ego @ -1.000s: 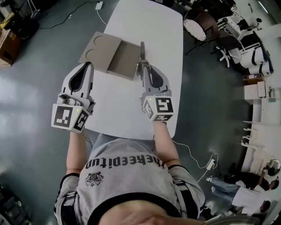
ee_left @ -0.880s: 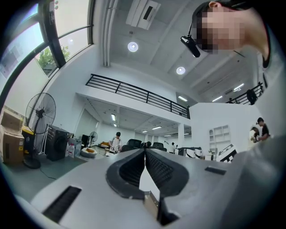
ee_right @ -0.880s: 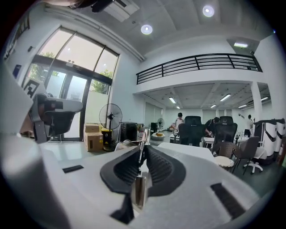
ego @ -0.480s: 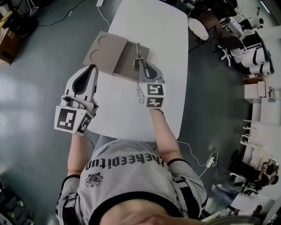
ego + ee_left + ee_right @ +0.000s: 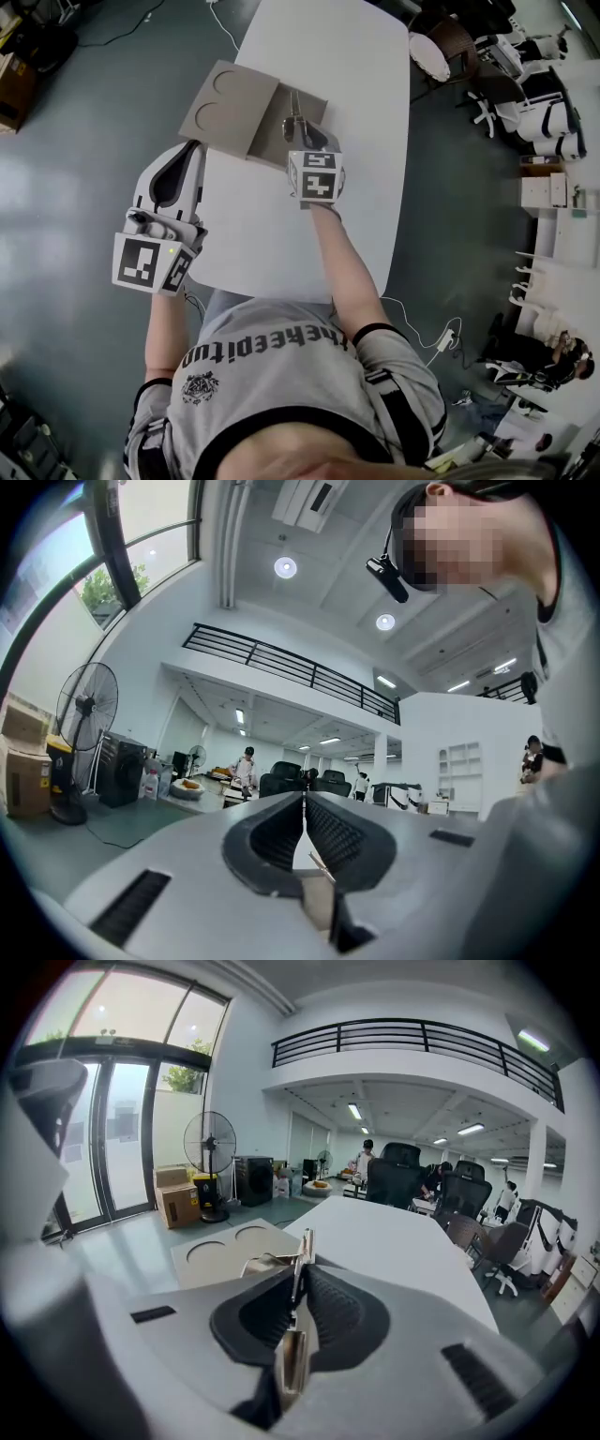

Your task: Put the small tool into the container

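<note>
Right tongs (image 5: 300, 1277) clamp small tool (image 5: 303, 1246) over container (image 5: 230, 105) recess.

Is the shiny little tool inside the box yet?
Not in yet. The right gripper has its fingers shut on the small tool, over the container; touching or not, cannot tell.

Across the person's grey shirt (image 5: 281, 375) runs dark print that seems to read "thekeepitun".

A white table (image 5: 361, 75) bears a brown container (image 5: 230, 117) overhanging its edge.
</note>
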The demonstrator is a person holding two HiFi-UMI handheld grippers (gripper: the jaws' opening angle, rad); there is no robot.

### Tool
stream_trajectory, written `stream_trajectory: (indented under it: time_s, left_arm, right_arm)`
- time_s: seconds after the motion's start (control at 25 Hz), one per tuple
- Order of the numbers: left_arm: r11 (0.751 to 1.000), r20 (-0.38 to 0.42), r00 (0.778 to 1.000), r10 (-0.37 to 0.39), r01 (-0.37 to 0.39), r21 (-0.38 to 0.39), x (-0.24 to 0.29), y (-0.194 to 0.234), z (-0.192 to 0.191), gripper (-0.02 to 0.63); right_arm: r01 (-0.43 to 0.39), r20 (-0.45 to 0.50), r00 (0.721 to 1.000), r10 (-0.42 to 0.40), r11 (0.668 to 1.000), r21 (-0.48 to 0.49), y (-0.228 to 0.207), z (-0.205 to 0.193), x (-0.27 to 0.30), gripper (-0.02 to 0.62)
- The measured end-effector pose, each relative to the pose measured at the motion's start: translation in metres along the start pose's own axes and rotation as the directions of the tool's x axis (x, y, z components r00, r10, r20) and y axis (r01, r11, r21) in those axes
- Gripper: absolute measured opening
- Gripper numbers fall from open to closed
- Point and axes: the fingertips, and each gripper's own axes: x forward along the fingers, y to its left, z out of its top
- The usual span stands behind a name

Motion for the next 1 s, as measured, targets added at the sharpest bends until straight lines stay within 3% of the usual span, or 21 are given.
stream_trajectory:
  time_s: [0.52,1.0]
  left_arm:
    - [0.998,-0.048,0.997,0.066,-0.067,-0.014,-0.010,0.033,-0.019,0.011]
    - [0.993,-0.068,0.992,0.108,-0.111,-0.028,-0.020,0.054,-0.028,0.012]
  right_arm:
    - [0.016,-0.188,0.982,-0.003,0.998,0.066,-0.004,-0.037,0.067,0.021]
    - [0.032,-0.273,0.961,-0.036,0.999,-0.018,0.001,-0.044,0.094,0.021]
